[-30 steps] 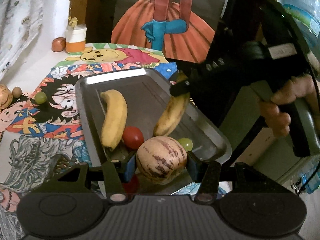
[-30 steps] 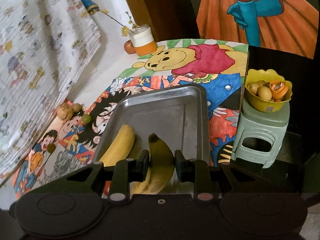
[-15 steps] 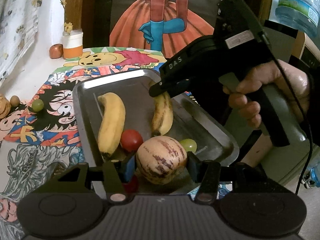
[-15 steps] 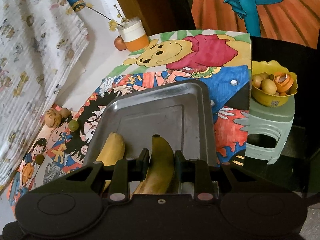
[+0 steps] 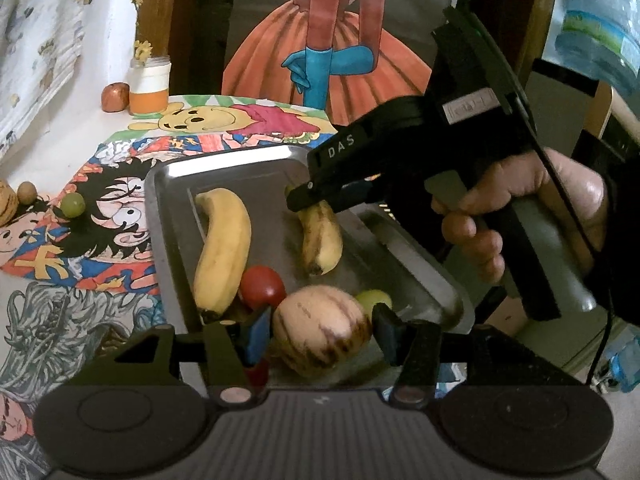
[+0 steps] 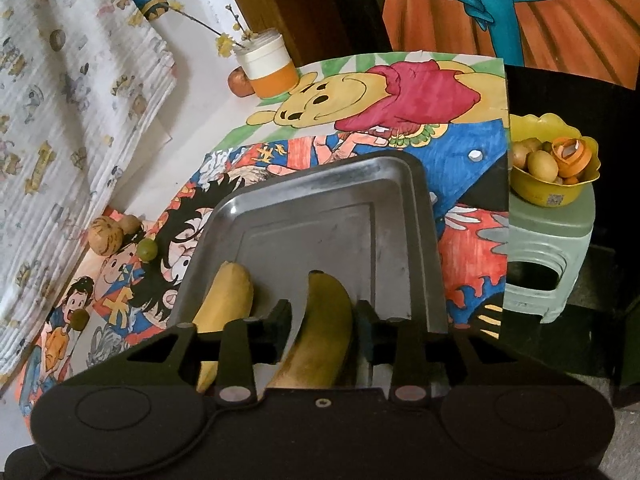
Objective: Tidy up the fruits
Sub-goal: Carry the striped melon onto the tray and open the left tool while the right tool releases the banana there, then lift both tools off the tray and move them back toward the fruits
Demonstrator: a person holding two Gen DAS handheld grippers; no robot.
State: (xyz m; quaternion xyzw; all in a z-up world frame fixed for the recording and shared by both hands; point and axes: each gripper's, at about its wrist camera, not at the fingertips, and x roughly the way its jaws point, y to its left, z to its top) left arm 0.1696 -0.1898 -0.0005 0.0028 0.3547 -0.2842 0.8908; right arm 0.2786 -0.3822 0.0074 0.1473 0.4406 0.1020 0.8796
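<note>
A steel tray on the cartoon-print cloth holds a yellow banana, a spotted banana, a red tomato, a green grape and a striped melon. My left gripper straddles the melon at the tray's near end. Its jaws are opening, with thin gaps showing at both pads. My right gripper, held by a hand, is over the spotted banana lying on the tray. Its jaws are opening too, clear of the peel.
Loose on the cloth to the left lie a green grape and brown nuts. A white-and-orange jar and a reddish fruit stand at the back. Right of the table, a yellow bowl sits on a green stool.
The right gripper lowered the spotted banana flat onto the tray and its fingers parted from it. The left gripper's pads drew slightly off the melon.
</note>
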